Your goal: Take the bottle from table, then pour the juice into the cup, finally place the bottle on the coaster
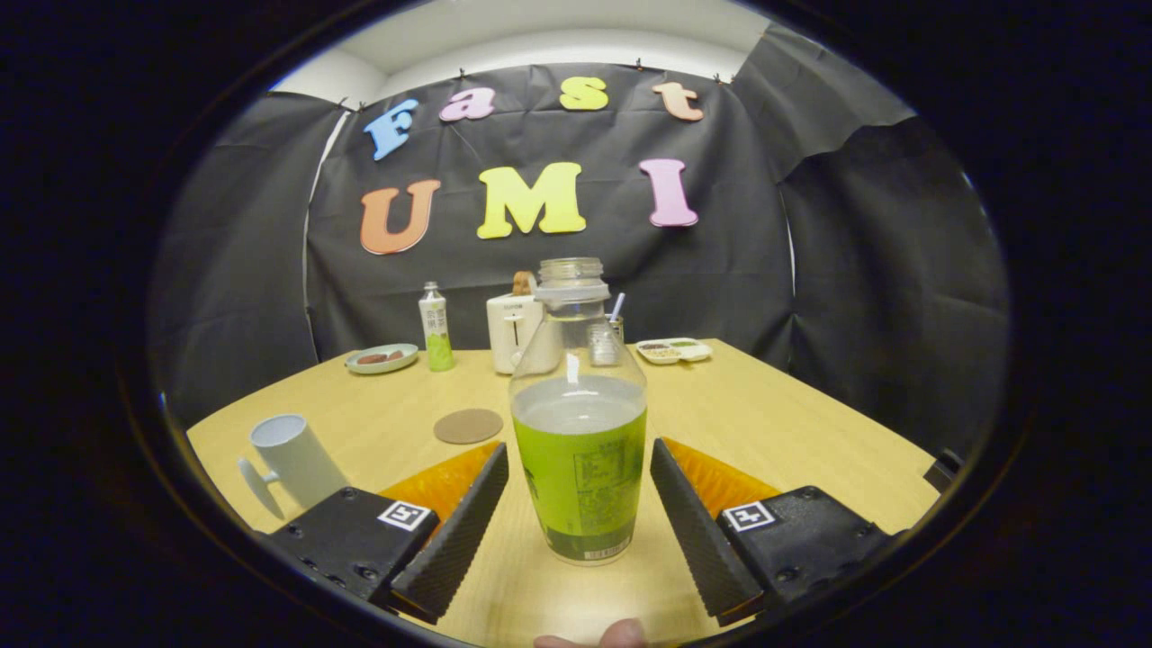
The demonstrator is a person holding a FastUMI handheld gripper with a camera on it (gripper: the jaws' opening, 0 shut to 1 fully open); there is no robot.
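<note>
Gripper view: bottle (580, 450) stands between parted jaws.

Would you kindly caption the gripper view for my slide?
Open gripper straddles the uncapped juice bottle; cup and coaster wait nearby.

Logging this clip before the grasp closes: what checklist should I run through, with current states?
1. Bottle stands upright between the fingers: ok.
2. Gripper open, gaps on both sides of the bottle: ok.
3. Bottle cap off for pouring: ok, the neck looks open.
4. Cup upright to the left: ok.
5. Coaster bare, beyond the left finger: ok.
6. Fingers level with the bottle's body: ok.
</note>
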